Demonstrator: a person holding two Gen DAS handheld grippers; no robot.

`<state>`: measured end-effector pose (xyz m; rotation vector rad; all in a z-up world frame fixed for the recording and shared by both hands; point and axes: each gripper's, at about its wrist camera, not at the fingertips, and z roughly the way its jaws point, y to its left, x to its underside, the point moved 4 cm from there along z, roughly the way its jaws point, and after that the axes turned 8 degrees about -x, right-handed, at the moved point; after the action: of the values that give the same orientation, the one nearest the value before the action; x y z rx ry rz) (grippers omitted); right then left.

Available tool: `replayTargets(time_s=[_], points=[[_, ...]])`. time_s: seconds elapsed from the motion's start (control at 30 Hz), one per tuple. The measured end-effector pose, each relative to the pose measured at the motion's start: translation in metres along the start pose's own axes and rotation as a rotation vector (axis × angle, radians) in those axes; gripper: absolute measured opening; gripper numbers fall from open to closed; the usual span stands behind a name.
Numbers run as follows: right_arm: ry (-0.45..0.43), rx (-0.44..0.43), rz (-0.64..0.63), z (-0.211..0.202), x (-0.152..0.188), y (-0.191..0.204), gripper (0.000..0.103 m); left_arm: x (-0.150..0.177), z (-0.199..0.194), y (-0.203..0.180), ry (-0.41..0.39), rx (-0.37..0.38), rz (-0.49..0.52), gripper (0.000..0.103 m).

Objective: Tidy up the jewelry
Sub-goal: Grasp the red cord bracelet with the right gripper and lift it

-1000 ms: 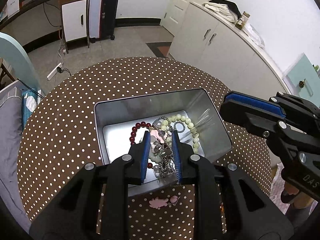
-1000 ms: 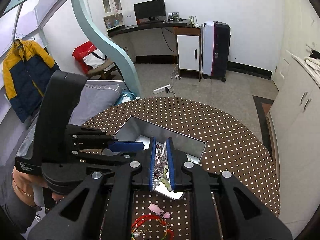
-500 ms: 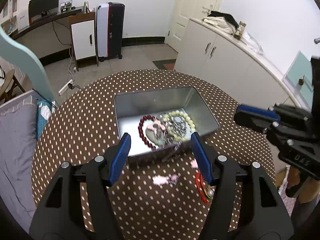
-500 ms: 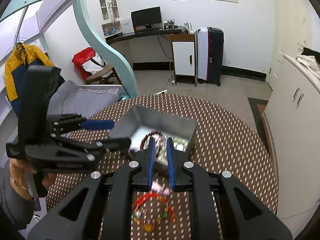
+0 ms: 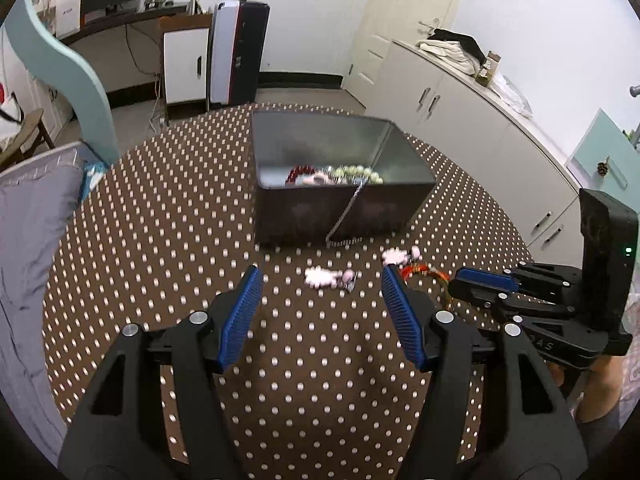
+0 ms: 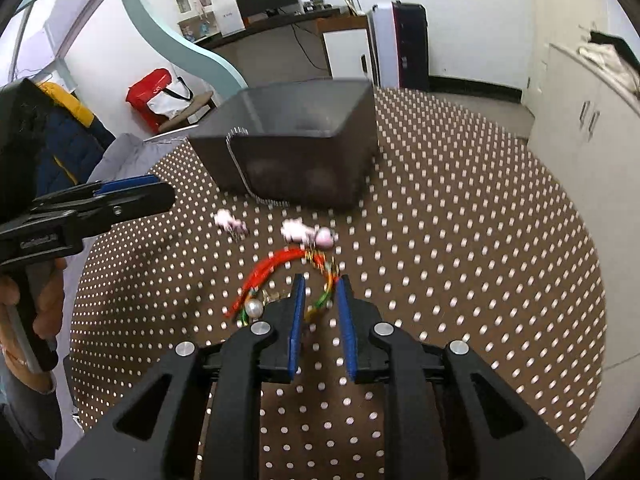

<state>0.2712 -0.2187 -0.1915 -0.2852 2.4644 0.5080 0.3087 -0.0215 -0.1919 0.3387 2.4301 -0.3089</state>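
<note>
Left tool [image 5: 320,280]: jaws wide apart, holding nothing, hovering over bare table [image 5: 160,208]. Just ahead of its tips, between the pads, a pink charm [image 5: 326,277] lies on the cloth. A second pink charm [image 5: 398,255] lies ahead of the right pad.

Tin [image 5: 340,184]: metal box, straight ahead of the left tool, beyond the charms, upright on the table. Inside, partly seen over the near wall: dark red beads [image 5: 298,172] and pale green beads [image 5: 354,171]. A silver chain [image 5: 346,216] hangs over the near rim, runs down the outer wall and ends on the table at the tin's foot.

Right tool [image 6: 320,284]: jaws a little apart, nothing clamped. A red cord bracelet [image 6: 276,268] lies just ahead and left of its tips; the green-gold end of the cord runs into the gap between the pads, contact unclear. A pearl [image 6: 253,308] sits beside the left pad. In the left view this tool [image 5: 454,280] stands to the right, near the table's edge.

Open room: wide bare cloth left of the left tool out to the round table edge; bare cloth right of the right tool to the far edge. Strip between charms and tin is narrow, crossed by the chain's end. Both charms [image 6: 230,220] [image 6: 306,234] lie between the right tool and the tin [image 6: 296,152].
</note>
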Motion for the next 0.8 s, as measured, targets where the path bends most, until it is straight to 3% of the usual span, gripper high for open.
replayTargets(time_s=[0.4, 0.47, 0.57, 0.8], points=[[0.014, -0.031, -0.003, 0.011, -0.006, 0.007, 0.024, 0.030, 0.006, 0.010, 0.031, -0.019, -0.037, 0.062], [0.019, -0.008, -0.038, 0.012, -0.006, 0.010, 0.019, 0.031, 0.007, 0.010, 0.032, -0.015, -0.045, 0.062], [0.016, 0.027, -0.067, 0.013, -0.006, 0.008, 0.002, 0.033, 0.008, 0.010, 0.033, -0.015, -0.045, 0.062], [-0.109, -0.041, -0.059, -0.030, -0.013, 0.010, 0.002, 0.039, 0.005, -0.022, 0.016, 0.021, 0.012, 0.062]])
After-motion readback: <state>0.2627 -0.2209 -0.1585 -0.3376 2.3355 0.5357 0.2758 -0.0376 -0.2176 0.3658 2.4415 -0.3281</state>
